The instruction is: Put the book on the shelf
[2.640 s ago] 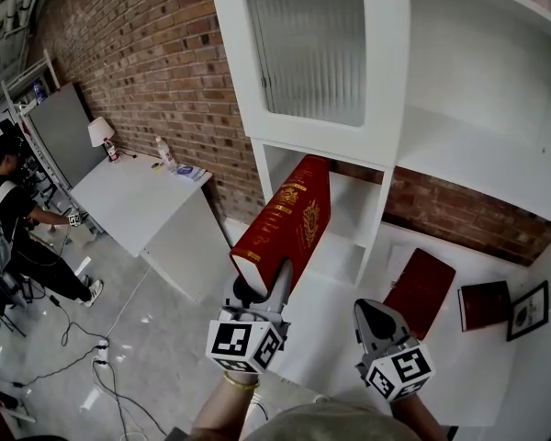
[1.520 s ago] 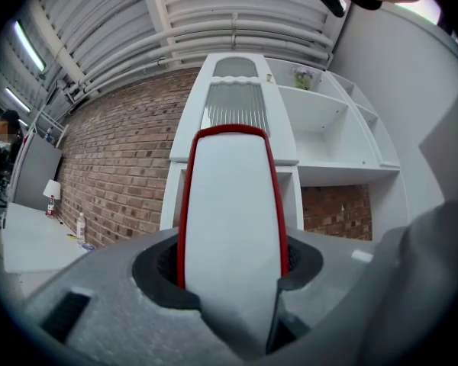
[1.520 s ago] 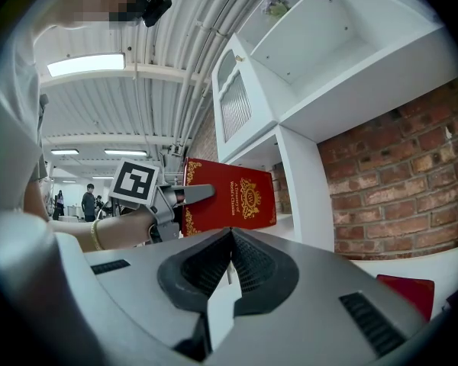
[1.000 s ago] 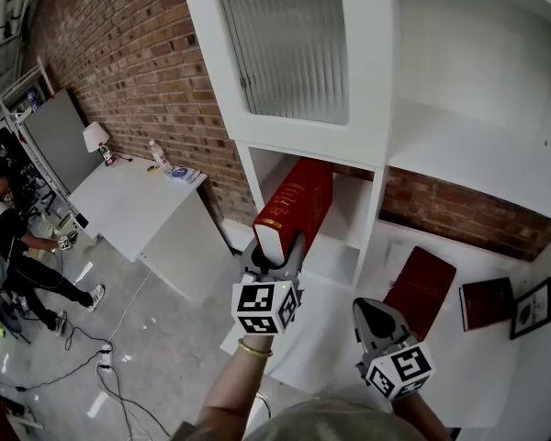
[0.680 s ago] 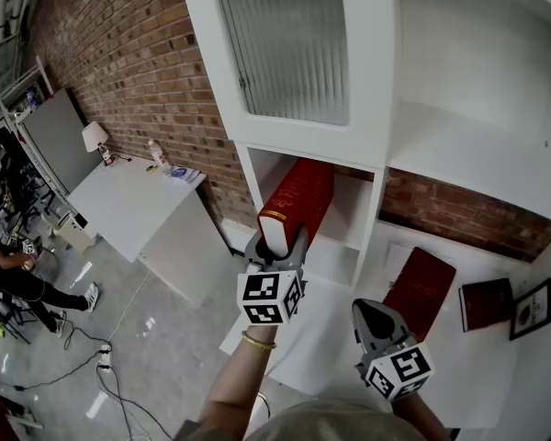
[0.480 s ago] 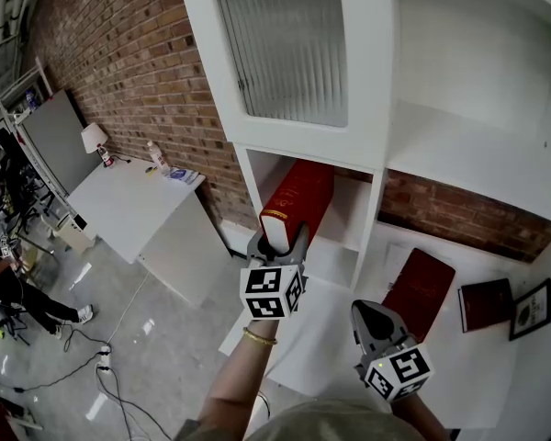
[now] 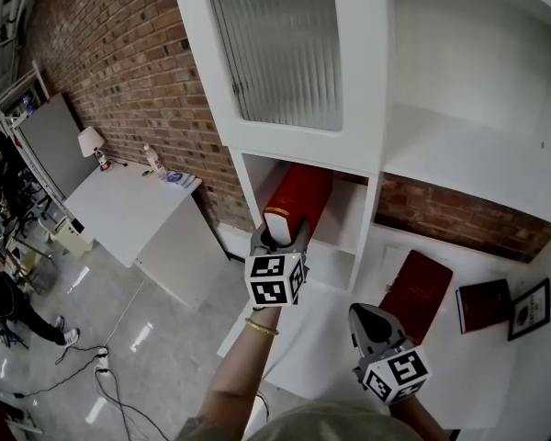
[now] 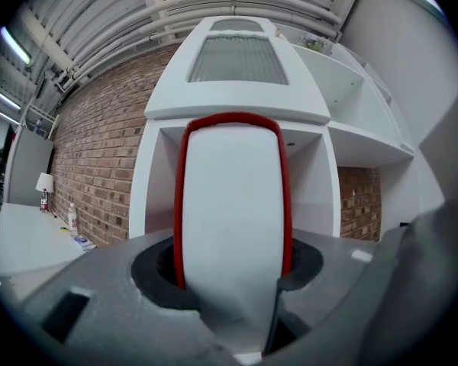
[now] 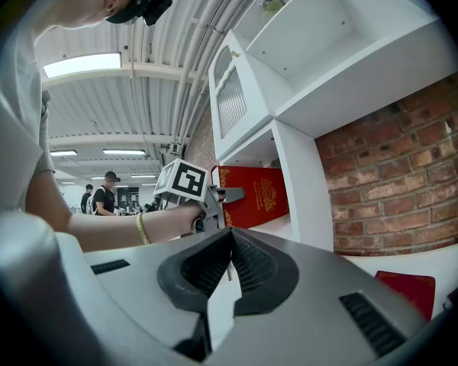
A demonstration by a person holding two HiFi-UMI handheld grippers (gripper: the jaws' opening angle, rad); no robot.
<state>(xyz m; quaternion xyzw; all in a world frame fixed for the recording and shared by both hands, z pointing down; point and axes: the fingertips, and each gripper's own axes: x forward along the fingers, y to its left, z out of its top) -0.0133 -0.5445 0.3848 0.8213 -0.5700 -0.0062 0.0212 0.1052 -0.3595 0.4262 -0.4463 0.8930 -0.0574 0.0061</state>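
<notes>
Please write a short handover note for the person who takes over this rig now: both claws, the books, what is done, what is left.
Left claw: shut on the large red hardcover book, held upright.
Right claw: shut, empty, above the white counter.
Done: book is partly inside the white shelf unit's lower-left compartment.
Left: push it in, set it down, open, withdraw. Whether it rests on the shelf board I cannot tell.

The book [image 7: 297, 194] is held upright, partly within the shelf's [image 7: 372, 145] lower left compartment, by the left hand-held gripper [image 7: 277, 239]. A second book [image 7: 415, 285] is laid on the tabletop [image 7: 317, 333] to the right.
</notes>
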